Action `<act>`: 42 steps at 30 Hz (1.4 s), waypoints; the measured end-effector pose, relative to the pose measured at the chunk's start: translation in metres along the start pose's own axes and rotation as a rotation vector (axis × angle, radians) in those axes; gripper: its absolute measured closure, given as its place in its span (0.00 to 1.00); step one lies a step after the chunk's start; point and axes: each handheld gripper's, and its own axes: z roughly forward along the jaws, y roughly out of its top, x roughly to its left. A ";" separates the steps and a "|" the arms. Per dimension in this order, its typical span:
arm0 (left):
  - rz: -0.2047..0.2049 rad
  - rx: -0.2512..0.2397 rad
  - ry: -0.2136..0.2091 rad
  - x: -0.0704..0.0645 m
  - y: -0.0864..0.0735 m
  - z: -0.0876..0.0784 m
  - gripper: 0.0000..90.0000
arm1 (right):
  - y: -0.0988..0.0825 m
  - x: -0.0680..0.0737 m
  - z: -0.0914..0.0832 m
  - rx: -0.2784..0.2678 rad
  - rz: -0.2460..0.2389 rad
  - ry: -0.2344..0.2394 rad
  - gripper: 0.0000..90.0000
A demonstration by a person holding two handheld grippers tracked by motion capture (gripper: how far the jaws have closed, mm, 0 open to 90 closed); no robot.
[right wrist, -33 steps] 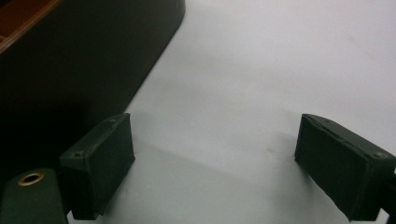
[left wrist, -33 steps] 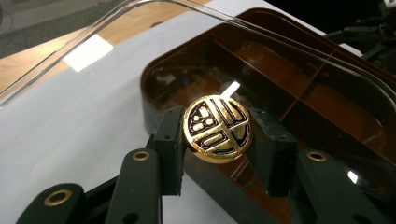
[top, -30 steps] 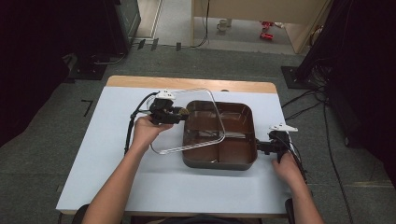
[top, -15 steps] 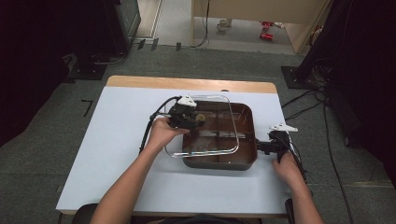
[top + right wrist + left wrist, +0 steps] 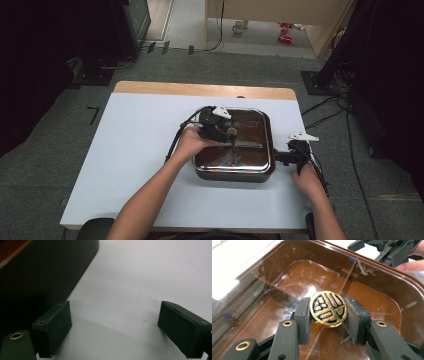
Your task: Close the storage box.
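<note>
While the left gripper [image 5: 328, 315] pinches the lid's gold knob [image 5: 328, 308] over the pan [image 5: 267, 145], the right gripper [image 5: 115, 327] rests wide apart on the table [image 5: 130, 145], just right of it

No readable text; just a gold-and-black emblem on the lid knob [image 5: 328, 308].

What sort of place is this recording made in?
Probably a lab or studio, not a kitchen: a white worktable on grey carpet, cables across the floor, dark equipment stands, and a lone brown pan.
</note>
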 end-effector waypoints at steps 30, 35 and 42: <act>-0.097 0.030 -0.075 0.005 0.000 0.002 0.47 | 0.000 0.000 0.000 0.000 0.000 0.000 0.13; -0.106 0.005 -0.069 0.006 0.000 -0.008 0.40 | 0.000 0.000 0.000 0.000 0.000 -0.001 0.13; -0.086 -0.010 -0.027 0.003 -0.001 -0.024 0.36 | 0.000 0.000 0.000 0.001 0.001 0.001 0.12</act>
